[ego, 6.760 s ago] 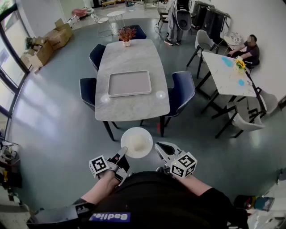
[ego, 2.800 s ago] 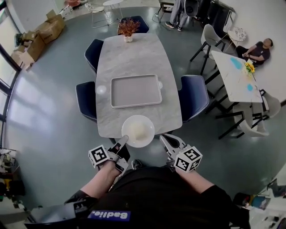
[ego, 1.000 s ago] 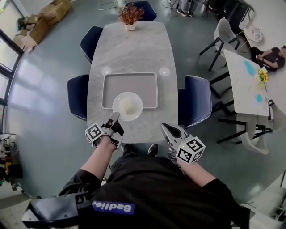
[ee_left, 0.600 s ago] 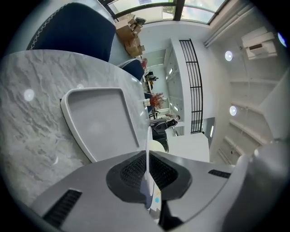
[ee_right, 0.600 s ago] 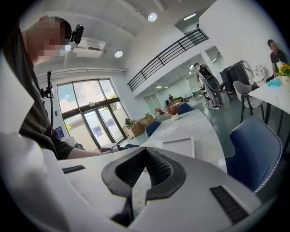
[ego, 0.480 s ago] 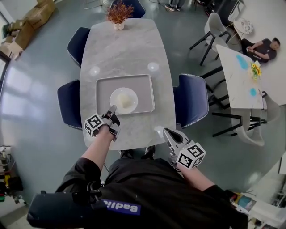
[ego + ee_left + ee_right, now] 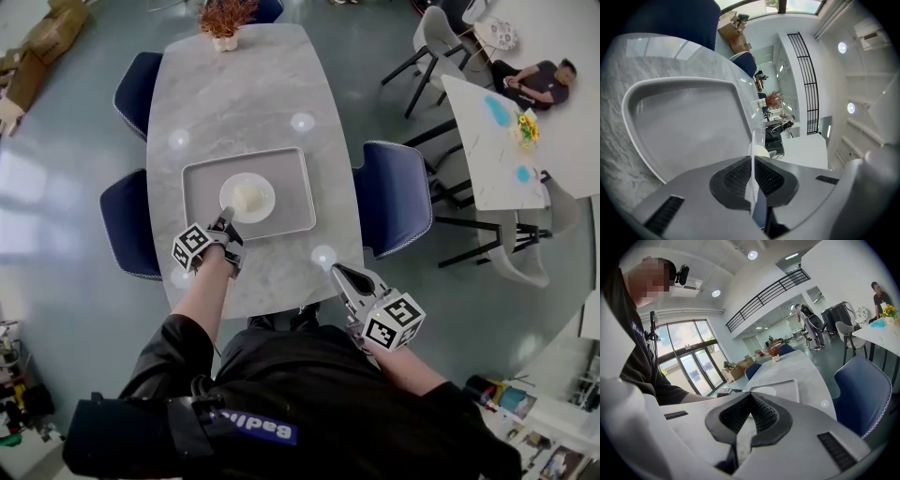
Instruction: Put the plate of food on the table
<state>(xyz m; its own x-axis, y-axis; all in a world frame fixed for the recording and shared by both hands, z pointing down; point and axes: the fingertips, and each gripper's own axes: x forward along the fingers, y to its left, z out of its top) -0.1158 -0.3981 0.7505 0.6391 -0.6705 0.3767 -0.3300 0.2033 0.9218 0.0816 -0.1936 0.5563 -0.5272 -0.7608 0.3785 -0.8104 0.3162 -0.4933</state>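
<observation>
One long grey marble bench (image 7: pixel 253 84) with rounded corners carries a single flat grey rectangular tray (image 7: pixel 291 211). Within the tray's outline is the one round white plate (image 7: pixel 262 208), with one pale lump of food (image 7: pixel 246 196) at its middle. From above, the plate lies toward the tray's near left part, well inside the raised rim. No view shows whether it rests on the tray or is just above it.

There are two hand-held grippers. The left hand-held gripper (image 7: pixel 223 221) reaches over the near edge of the tray and is clenched on the plate's near rim. In the left gripper view that thin white rim runs edge-on between the two ribbed black pads (image 7: pixel 736 176), which press on it from both sides. The right hand-held gripper (image 7: pixel 338 272) is off the bench's near right corner, apart from plate and tray. In its own view the jaws meet at their tips with nothing between them.

Four dark blue upholstered chairs stand at the bench: two on the left side (image 7: pixel 138 80) (image 7: pixel 125 220), one on the right (image 7: pixel 394 195) and one at the far end (image 7: pixel 269 9). One potted plant with reddish-brown foliage (image 7: pixel 223 19) stands on the far end of the bench.

To the right is one second, white-topped table (image 7: pixel 483 159) with two blue patches and a small bunch of yellow flowers (image 7: pixel 522 128) on it. Two pale grey chairs show clearly beside it (image 7: pixel 433 42) (image 7: pixel 520 267). One person (image 7: pixel 536 80) sits on the floor beyond that table. Cardboard boxes (image 7: pixel 42 37) lie at the far left.
</observation>
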